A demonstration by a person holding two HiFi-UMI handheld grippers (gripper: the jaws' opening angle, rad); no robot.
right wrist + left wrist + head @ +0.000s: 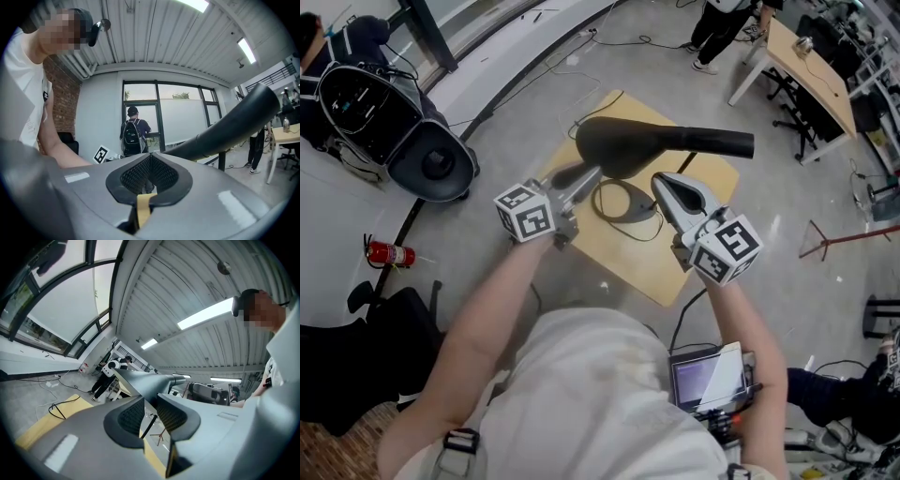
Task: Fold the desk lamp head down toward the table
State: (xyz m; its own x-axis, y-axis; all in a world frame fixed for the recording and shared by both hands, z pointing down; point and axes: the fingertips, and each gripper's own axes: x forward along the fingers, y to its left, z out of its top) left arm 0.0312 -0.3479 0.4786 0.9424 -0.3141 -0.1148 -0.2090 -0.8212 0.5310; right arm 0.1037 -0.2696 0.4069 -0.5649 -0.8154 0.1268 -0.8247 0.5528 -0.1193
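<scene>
"Spotting any writing from the head view?"

"None I can read. The cube on the left gripper and the one on the right gripper carry black-and-white square patterns, no letters. The left one reaches the wide end of the matte black, teardrop-shaped lamp head, which hangs over the small pale wooden table. The right one sits just beside it, near the lamp's narrower part. The lit screen of the grey device at the person's waist is too small to read, as is any label on the red fire extinguisher on the floor. The lamp's foot is mostly hidden behind the two tools."

"And the left gripper view?"

"The left gripper has its jaws partway apart, pinching the lower edge of the lamp head at their tips. Farther back the gap shows table and floor. No lettering."

"The right gripper view?"

"The right gripper has its jaws pressed together on nothing. A blank strip of tan tape sits at their root. The lamp head crosses behind, its upper end cut off by the picture's rim. A person with a black backpack stands at the window, back turned. A small dark print on the wearer's white T-shirt is unreadable."
</scene>
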